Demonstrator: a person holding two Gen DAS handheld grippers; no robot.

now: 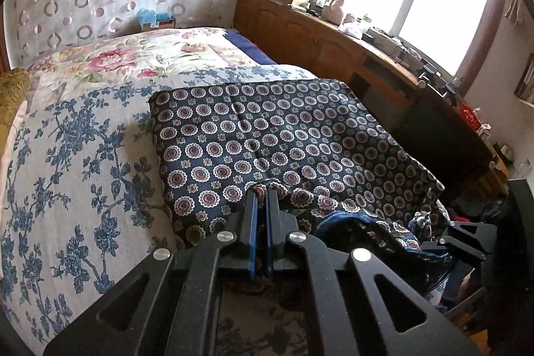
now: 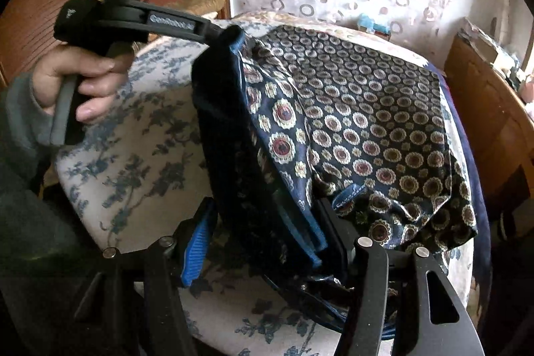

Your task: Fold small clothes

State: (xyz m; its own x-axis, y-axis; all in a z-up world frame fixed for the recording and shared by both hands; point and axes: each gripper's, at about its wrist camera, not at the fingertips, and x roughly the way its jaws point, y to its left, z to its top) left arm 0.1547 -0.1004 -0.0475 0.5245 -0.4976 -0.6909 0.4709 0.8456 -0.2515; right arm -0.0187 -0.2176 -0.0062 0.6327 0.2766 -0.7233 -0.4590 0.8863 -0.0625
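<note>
Left wrist view: a bed [image 1: 66, 155] is seen ahead of the left gripper [image 1: 262, 192], whose jaws are pinched on the patterned garment [image 1: 267, 135] spread beyond it. The right gripper [image 2: 263, 232] is held half-wide around the garment's bunched near edge.

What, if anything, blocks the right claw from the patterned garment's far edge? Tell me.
Probably yes: nothing lies on the garment ahead of the right claw. But a lifted fold, pinched by the left claw, hangs between the right's fingers.
</note>
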